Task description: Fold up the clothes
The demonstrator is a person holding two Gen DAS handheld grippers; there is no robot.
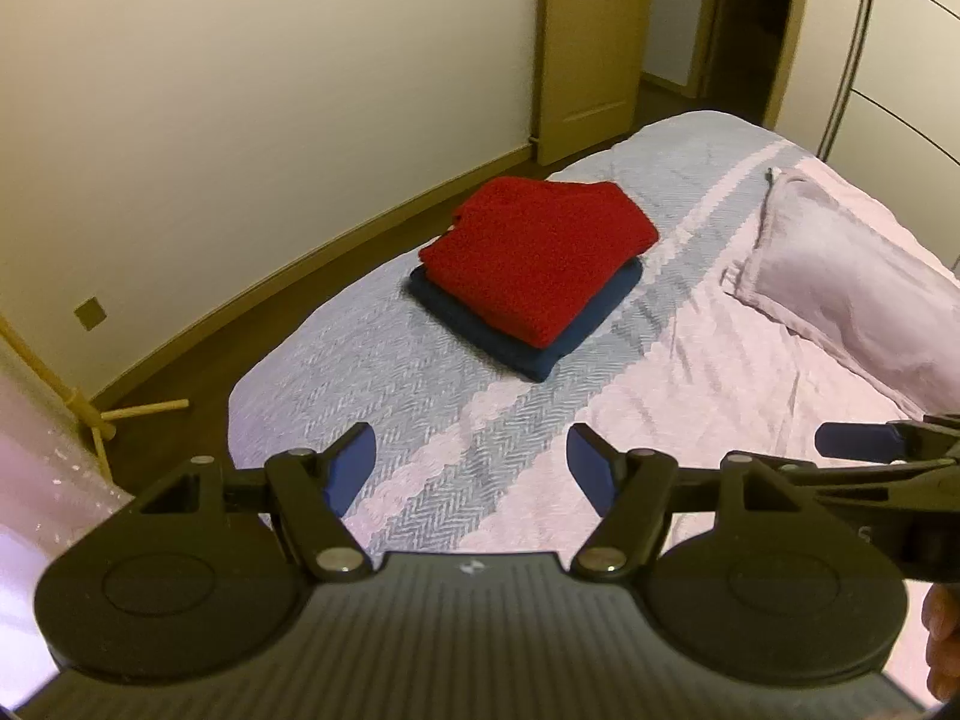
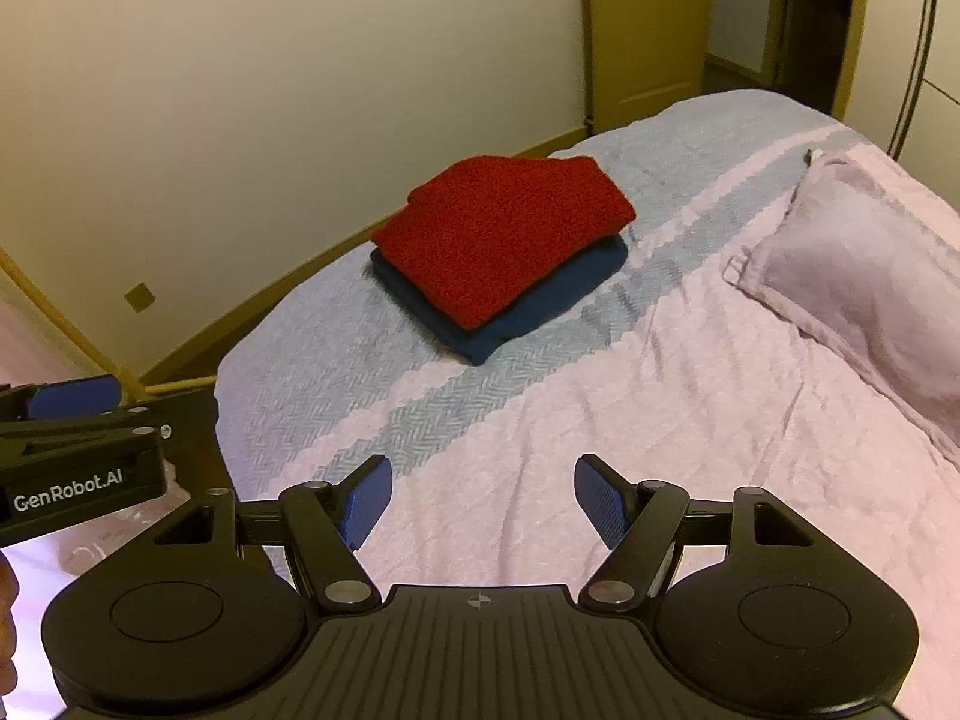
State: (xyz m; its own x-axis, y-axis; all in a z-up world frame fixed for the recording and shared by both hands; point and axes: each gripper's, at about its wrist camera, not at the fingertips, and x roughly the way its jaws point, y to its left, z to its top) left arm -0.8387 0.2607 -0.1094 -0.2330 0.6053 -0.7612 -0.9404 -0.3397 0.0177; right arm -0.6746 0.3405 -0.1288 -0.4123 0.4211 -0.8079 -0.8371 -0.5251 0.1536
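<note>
Clothes sit folded in a stack on the bed (image 1: 420, 396): a red sweater (image 1: 534, 252) lies on top of a blue garment (image 1: 540, 342), whose edges show along the near and right sides of the pile. The stack rests on the grey-blue herringbone band of the bedspread, toward the left side of the bed. A pillow (image 1: 840, 264) lies to its right, well apart.

Both tongs hang over the near part of the bed, well short of the stack and touching nothing. The left tongs (image 1: 471, 468) stand wide open, blue pads spread, with only bedspread between them; the stack lies far ahead and slightly right of their gap. The right tongs (image 2: 483, 501) are likewise spread wide and hold nothing; the stack lies far ahead, almost in line with their gap.

In the right wrist view the left tool's body shows at the left edge, with white lettering "GenRobot.AI" (image 2: 69, 495) on its side. A small round logo marks the ribbed housing of each tool; no text on it is readable.
</note>
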